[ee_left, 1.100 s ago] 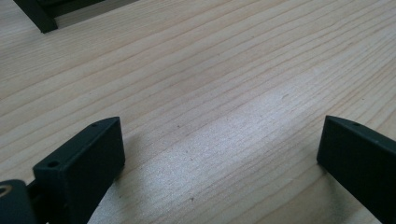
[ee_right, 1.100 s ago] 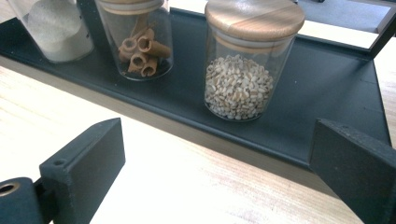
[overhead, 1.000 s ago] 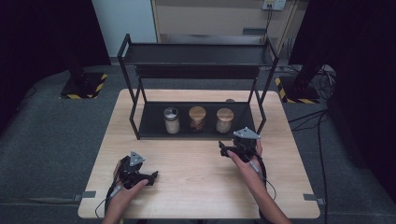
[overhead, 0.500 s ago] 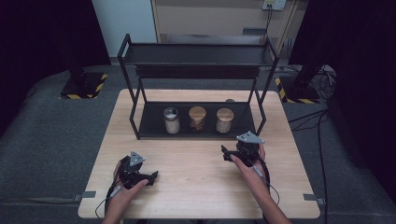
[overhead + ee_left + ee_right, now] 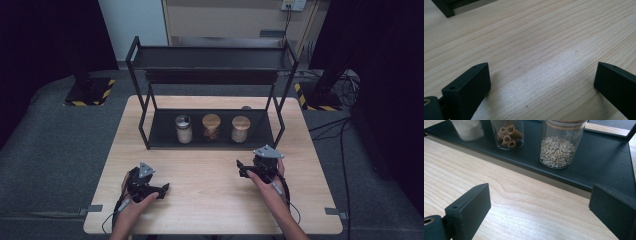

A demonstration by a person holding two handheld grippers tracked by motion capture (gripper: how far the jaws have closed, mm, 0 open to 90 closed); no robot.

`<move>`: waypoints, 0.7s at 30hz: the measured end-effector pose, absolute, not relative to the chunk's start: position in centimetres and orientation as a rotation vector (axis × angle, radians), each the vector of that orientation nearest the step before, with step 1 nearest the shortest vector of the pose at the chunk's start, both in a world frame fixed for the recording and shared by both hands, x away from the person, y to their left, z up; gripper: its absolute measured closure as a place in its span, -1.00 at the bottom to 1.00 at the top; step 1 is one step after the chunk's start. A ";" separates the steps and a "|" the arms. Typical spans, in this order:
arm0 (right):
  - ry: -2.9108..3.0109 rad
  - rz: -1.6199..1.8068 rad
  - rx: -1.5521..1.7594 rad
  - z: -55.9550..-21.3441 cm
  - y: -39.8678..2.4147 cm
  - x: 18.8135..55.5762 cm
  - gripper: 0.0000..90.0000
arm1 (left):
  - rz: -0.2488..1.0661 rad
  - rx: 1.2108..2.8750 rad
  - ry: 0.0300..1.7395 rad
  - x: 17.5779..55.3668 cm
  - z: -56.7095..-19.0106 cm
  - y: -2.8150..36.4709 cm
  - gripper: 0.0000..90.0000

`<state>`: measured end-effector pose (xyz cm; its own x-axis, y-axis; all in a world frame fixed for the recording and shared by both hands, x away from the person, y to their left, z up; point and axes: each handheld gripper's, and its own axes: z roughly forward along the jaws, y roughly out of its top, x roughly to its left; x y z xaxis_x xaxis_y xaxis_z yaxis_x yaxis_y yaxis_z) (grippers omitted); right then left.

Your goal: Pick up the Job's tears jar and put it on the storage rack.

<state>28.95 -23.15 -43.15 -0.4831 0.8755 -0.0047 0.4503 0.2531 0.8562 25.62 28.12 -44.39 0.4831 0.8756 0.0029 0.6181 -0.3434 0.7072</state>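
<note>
Black jaws on your right gripper (image 5: pixel 245 168) stand wide apart with nothing between them, aimed at the grain jar (image 5: pixel 560 143) on the rack's bottom shelf (image 5: pixel 599 157). Your left gripper (image 5: pixel 161 189), apart too, rests near the table's (image 5: pixel 215 200) front edge.

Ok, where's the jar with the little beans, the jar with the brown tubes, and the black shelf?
Bean jar (image 5: pixel 557 151), right gripper view, glass side.
Tube jar (image 5: pixel 507 135), right gripper view, glass side.
Black shelf (image 5: pixel 212 57), high view, top tier.

In the right gripper view the grain jar (image 5: pixel 558 145), pasta jar (image 5: pixel 507 132) and white-filled jar (image 5: pixel 469 128) are cut off by the top edge. In the high view the rack's upper shelf (image 5: pixel 210 62) partly hides a small object (image 5: pixel 246 107) at the table's (image 5: pixel 210 200) far edge; it is too small to identify.
</note>
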 end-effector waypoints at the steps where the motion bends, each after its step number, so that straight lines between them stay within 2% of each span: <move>1: 2.042 1.151 1.202 -43.2 -23.2 28.9 -0.91 | 0.512 2.083 1.228 25.6 -44.4 28.1 -1.00; 21: 2.058 1.170 1.198 -43.6 -23.7 27.4 -0.91 | 0.513 2.082 1.229 25.6 -44.4 28.1 -1.00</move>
